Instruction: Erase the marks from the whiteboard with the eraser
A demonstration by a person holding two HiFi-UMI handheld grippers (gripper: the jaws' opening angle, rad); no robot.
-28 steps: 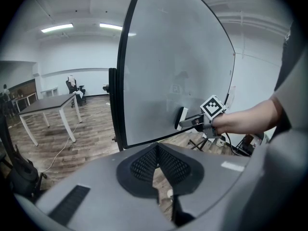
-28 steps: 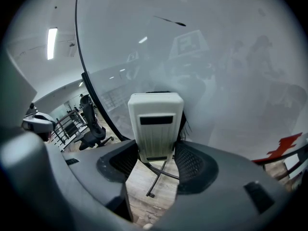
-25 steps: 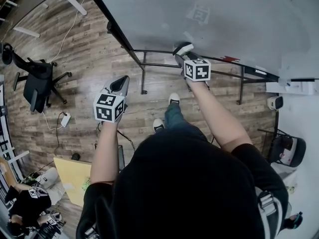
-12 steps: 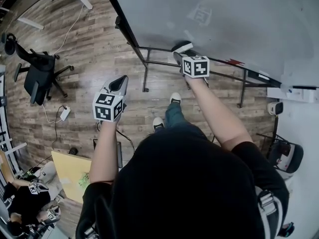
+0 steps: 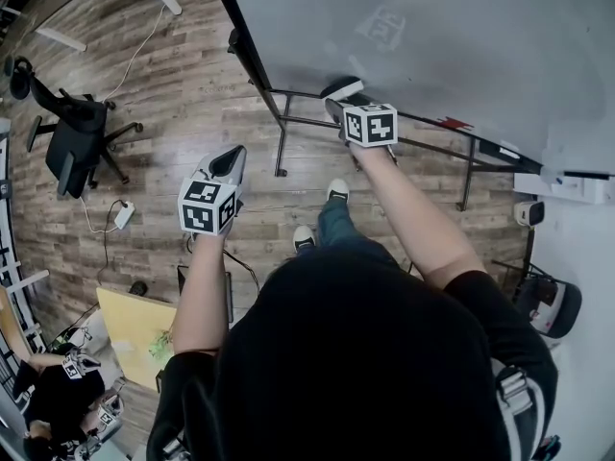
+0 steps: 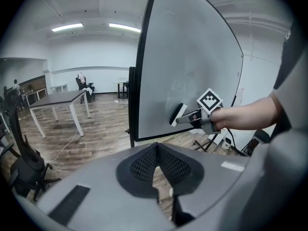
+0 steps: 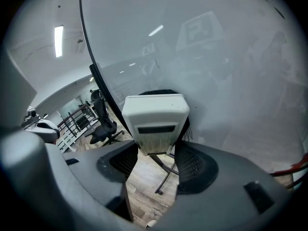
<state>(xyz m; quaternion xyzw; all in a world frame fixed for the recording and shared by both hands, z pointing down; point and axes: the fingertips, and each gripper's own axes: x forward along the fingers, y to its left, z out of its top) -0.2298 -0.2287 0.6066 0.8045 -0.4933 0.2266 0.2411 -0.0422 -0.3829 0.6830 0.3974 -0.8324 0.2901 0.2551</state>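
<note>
Eraser [image 5: 343, 89] is clamped in the right claw [image 5: 338, 104], sticking out toward 11 o'clock in the head view. Its dark felt face looks pressed to the lower part of the whiteboard [image 5: 432, 36].

In the right gripper view the jaws are closed on the eraser's [image 7: 155, 121] white back, long axis running to 12 o'clock, with whiteboard [image 7: 226, 57] straight behind. The right hand is therefore the working one.

Left claw [image 5: 229, 161] hangs at 9 o'clock of it, well apart from the board, jaws together on nothing.

Board surface: pale grey with faint smears and reflections; I cannot tell which are marks. Judgement: any stroke has free board toward 12 to 2 o'clock.

Room: wood floor [image 5: 173, 94], office chair [image 5: 72, 147] at 9 o'clock.
</note>
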